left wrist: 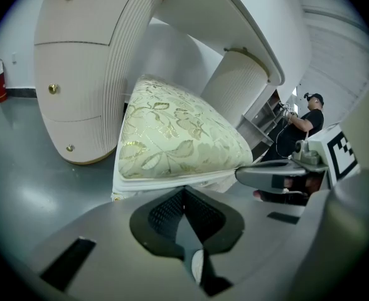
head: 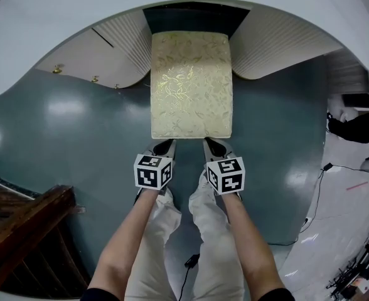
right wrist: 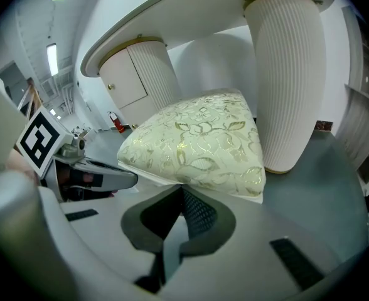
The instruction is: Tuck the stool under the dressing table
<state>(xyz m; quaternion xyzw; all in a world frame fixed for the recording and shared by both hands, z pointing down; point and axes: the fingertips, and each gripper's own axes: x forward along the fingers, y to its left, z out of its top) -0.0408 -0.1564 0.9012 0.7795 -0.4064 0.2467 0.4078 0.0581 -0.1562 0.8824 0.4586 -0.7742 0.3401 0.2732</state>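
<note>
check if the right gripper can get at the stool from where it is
Probably yes: the right gripper, jaws shut, sits right at the near edge of the stool, and nothing stands between them.

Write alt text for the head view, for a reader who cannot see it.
Seen from above, a stool with a cream floral cushion stands partly under the white dressing table, between its ribbed pedestals. The left gripper and right gripper, jaws together, are at its near edge.
</note>
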